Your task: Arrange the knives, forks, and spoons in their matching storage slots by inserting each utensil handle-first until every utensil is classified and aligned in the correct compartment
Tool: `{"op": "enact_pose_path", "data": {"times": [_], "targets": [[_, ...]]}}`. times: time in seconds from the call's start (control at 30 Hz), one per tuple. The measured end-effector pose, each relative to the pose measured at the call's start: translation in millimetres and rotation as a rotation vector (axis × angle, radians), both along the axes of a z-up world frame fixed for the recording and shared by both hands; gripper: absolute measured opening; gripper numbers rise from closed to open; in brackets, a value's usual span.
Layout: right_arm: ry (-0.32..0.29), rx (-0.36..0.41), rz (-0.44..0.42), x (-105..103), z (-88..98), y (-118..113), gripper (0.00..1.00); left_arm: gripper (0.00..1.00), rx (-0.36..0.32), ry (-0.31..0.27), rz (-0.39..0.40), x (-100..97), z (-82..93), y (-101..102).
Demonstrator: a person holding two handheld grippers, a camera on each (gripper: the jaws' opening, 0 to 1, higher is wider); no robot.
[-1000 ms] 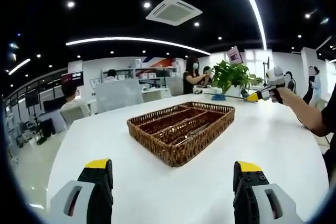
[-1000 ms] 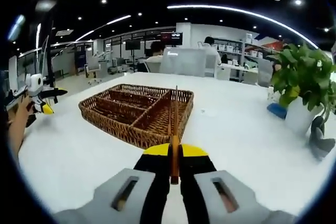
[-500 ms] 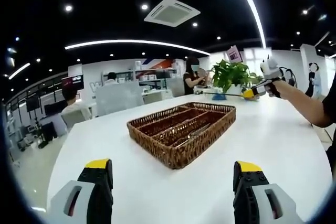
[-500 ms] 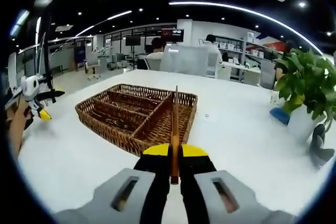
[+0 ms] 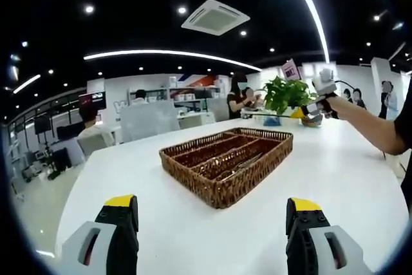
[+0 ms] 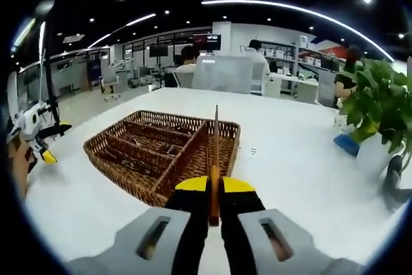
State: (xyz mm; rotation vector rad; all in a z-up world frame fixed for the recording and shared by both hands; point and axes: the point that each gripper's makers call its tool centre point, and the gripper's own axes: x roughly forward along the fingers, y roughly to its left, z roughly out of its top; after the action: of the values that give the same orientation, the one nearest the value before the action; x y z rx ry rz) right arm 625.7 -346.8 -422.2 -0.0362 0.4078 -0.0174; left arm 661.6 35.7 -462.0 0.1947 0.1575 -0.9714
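My right gripper [image 6: 214, 188] clamped on knife [image 6: 215, 159], blade out over basket [image 6: 161, 152] near table [image 6: 290, 159] middle. My left gripper [image 5: 212, 214] wide apart, empty.

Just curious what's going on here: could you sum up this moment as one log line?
right gripper: shut on utensil, above wicker tray | left gripper: jaws open, holding nothing | table: white
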Motion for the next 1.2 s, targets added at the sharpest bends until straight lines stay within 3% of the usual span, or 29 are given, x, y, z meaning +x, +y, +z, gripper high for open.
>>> {"op": "enact_pose_path", "data": {"times": [0.53,1.2], "targets": [[-0.005,-0.002,-0.004,42,11.3,3,0.03,1.00,0.024,0.023,-0.024,0.8,-12.7,-6],[0.065,-0.013,-0.019,33,-26.7,9,0.03,1.00,-0.013,0.047,0.010,8.3,-13.5,3]]}}
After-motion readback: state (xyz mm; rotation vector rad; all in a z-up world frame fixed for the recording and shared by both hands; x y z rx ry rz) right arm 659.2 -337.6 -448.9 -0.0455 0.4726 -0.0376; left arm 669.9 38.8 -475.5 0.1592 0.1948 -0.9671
